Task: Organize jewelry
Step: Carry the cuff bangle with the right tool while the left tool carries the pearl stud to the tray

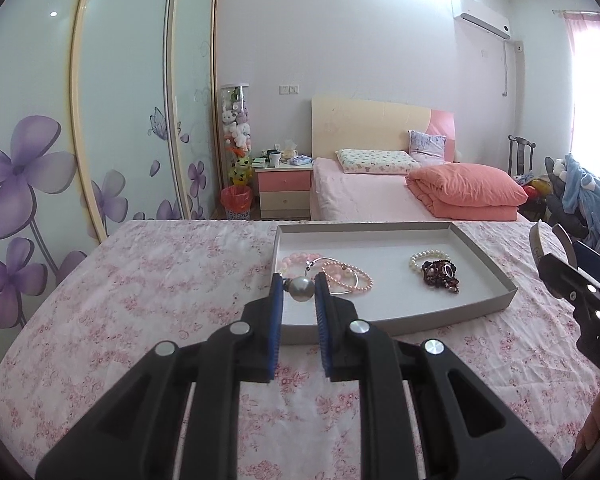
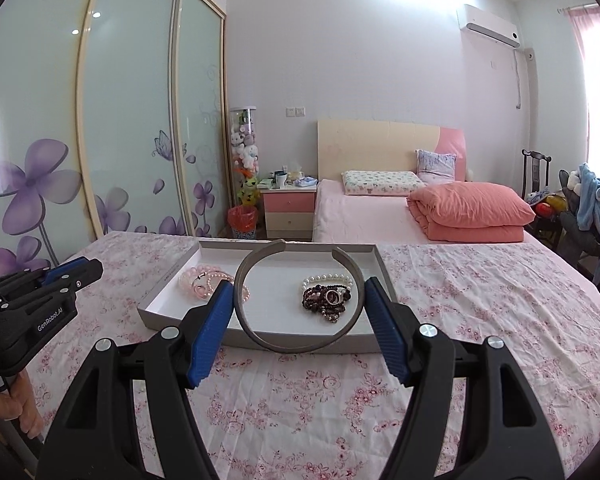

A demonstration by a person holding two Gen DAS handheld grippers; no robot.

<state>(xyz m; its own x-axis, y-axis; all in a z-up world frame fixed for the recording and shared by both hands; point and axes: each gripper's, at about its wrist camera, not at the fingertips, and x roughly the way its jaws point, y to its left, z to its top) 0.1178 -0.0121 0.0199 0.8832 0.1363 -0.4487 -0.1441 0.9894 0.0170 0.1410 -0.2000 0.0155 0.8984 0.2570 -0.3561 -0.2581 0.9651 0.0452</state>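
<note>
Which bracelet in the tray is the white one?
The pearl bracelet on the tray's right side, against the dark bead pile. The others, at left, are pink.

Pretty bright daylight pouring in from the window (image 1: 592,92) on the right, totally blown out there. Ceiling spots glare off the glossy wardrobe doors (image 2: 132,120). Shadows are soft, focus is sharp, heavy fisheye bending, dark corners.
</note>
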